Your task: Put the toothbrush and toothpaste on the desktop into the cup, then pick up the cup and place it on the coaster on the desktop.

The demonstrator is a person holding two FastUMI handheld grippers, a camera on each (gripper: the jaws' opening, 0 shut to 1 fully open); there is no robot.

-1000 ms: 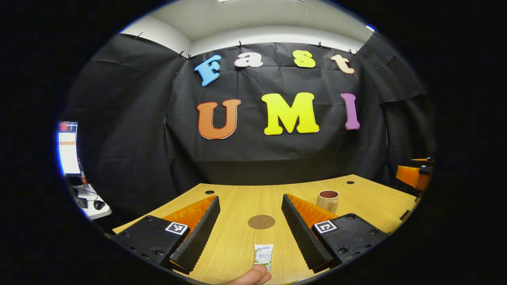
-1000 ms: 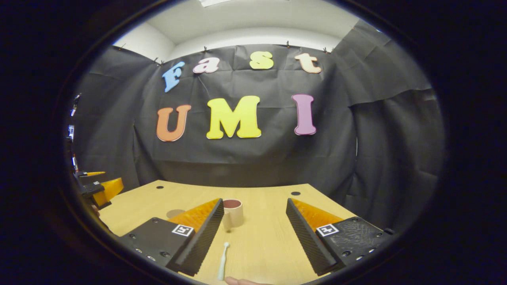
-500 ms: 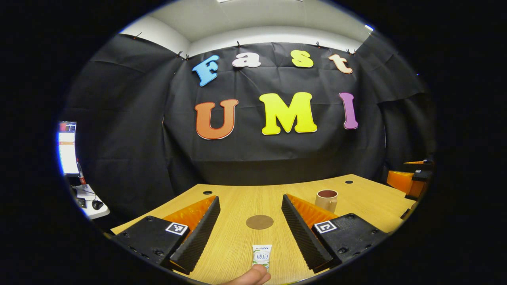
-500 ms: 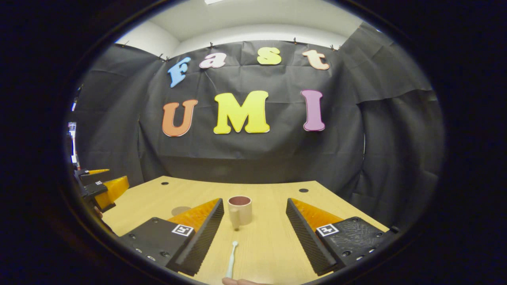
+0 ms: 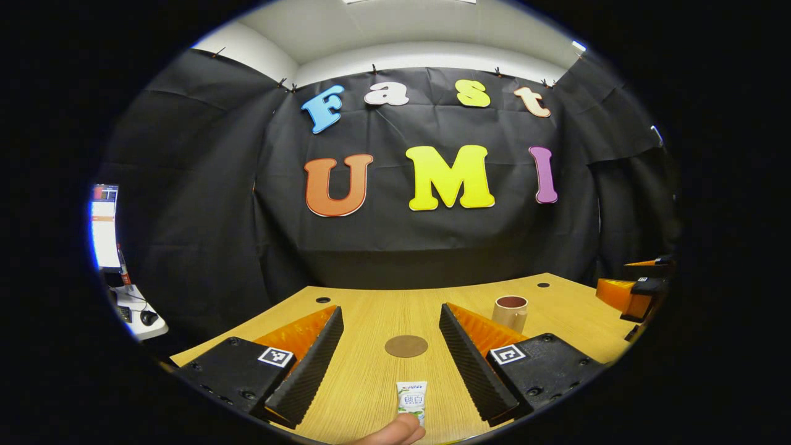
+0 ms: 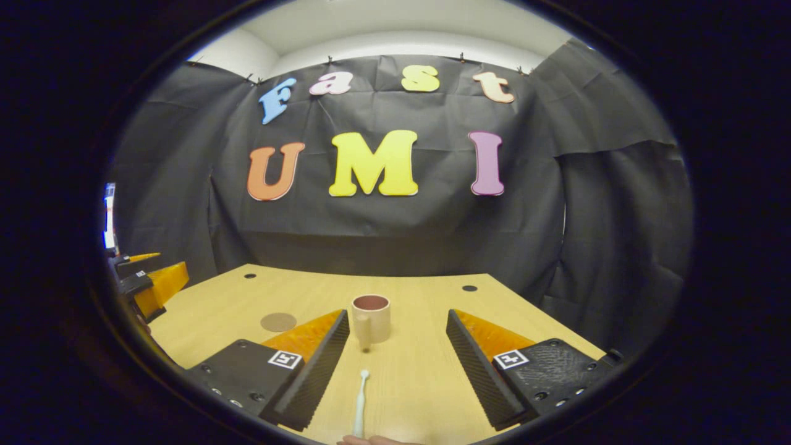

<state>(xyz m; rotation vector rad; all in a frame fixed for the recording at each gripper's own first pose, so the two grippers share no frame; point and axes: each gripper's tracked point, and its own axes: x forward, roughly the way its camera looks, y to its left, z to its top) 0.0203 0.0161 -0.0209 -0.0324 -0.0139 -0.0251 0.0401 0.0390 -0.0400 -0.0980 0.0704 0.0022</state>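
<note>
In the left gripper view a white toothpaste tube lies on the wooden desk between the wide-apart fingers of my left gripper, which is open. A round brown coaster lies beyond the tube, and a beige cup stands upright farther right. In the right gripper view a pale toothbrush lies on the desk between the fingers of my open right gripper. Ahead of it stands the cup, handle toward me. The coaster sits to the left.
The desk ends at the black cloth wall; small round holes mark its far corners. The other gripper shows at the right rim of the left gripper view and at the left rim of the right gripper view. A fingertip rests near the tube.
The right gripper has swung so the cup and toothbrush now sit centred between its fingers and slightly farther ahead. The left gripper has barely moved.
</note>
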